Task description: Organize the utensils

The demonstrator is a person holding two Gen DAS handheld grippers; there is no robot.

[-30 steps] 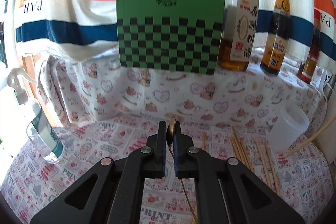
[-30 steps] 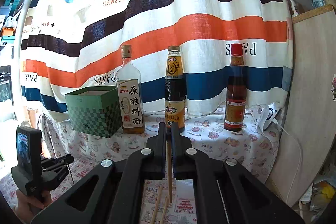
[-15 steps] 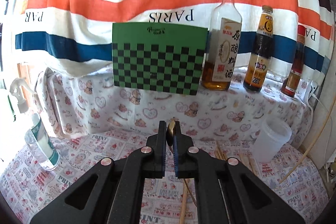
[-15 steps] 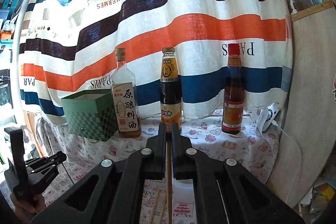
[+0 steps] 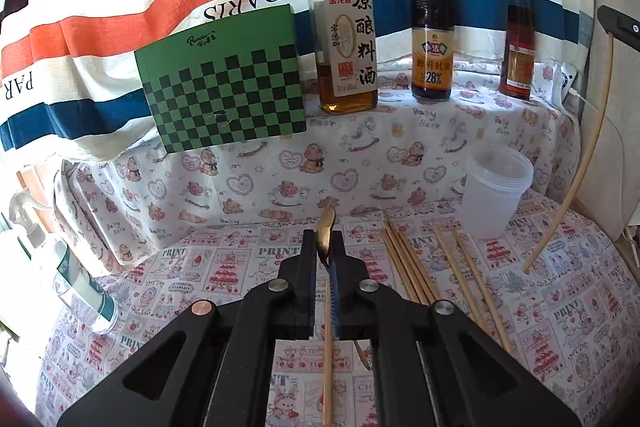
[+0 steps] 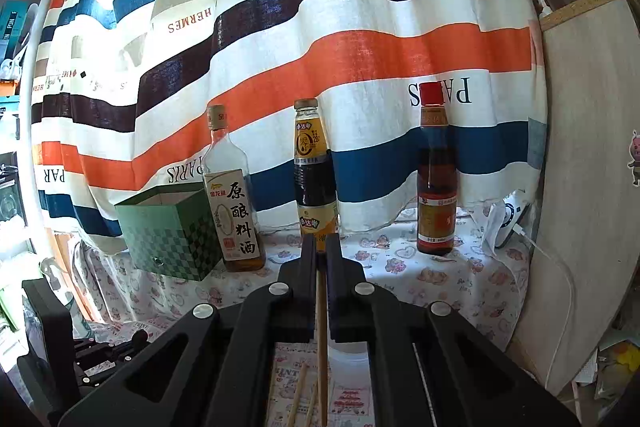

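Left wrist view: left gripper fingers clamped narrow on a gold spoon, bowl poking up past the tips, handle running back between them. Loose chopsticks lie on the bench just right of the gripper, beside the clear plastic cup. Green checkered box sits on the shelf behind, left of the cooking wine bottle. Right gripper fingers pinched on one chopstick, which hangs down, probably over the cup, though that is mostly hidden.
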